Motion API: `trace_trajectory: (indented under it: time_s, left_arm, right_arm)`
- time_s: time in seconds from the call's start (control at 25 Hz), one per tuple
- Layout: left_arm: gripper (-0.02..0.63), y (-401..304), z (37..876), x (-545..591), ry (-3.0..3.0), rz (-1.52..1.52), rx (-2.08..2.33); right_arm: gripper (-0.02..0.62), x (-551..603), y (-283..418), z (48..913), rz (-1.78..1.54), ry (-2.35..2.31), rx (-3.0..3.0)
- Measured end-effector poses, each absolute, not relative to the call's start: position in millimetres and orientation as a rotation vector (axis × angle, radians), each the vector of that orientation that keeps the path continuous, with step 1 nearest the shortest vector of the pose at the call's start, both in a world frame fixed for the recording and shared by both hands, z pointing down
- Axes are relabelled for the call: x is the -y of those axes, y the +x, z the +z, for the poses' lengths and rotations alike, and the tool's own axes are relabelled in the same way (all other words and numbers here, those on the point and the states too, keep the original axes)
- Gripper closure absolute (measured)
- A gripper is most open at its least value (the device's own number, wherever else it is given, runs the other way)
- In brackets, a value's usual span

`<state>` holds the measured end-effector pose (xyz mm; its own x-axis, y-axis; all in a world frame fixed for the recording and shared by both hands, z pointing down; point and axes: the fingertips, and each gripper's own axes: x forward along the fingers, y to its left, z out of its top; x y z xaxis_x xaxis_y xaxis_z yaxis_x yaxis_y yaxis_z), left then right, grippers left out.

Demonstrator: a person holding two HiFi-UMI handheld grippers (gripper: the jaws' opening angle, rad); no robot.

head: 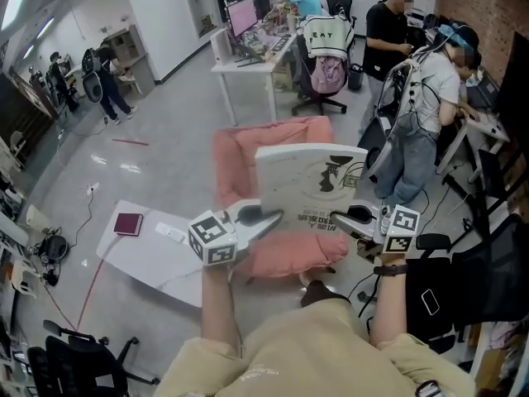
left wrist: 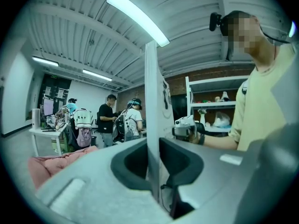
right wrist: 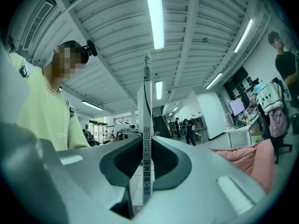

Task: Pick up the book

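Observation:
A white book (head: 310, 180) with a dark cover drawing stands upright in the air above the pink armchair (head: 273, 172), held from both sides. My left gripper (head: 269, 219) is shut on its lower left edge. My right gripper (head: 351, 219) is shut on its lower right edge, by the spine. In the left gripper view the book (left wrist: 153, 106) shows edge-on, pinched between the jaws of the left gripper (left wrist: 153, 171). In the right gripper view the printed spine (right wrist: 145, 139) runs up between the jaws of the right gripper (right wrist: 144, 171).
A low white table (head: 153, 255) with a maroon booklet (head: 127, 223) stands at the left. Several people work at desks (head: 248, 60) behind the armchair. A black office chair (head: 463, 279) is close on the right, another chair (head: 74, 358) at bottom left.

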<state>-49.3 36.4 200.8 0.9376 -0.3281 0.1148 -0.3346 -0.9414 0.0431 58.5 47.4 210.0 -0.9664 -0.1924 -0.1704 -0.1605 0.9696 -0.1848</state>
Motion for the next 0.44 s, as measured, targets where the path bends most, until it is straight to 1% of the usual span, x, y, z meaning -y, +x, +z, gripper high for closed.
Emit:
trace_trajectory:
  time_s: [0.16, 0.44]
  left_arm:
    - [0.546, -44.4, 208.5, -33.4, 2.993, 0.074, 0.562]
    - [0.555, -7.5, 229.0, -38.5, 2.915, -0.186, 0.514]
  right_arm:
    - [0.546, -47.1, 61.7, 222.4, -0.313, -0.28, -2.918]
    - [0.546, -34.2, 97.3, 270.8, -0.51, -0.332, -2.893]
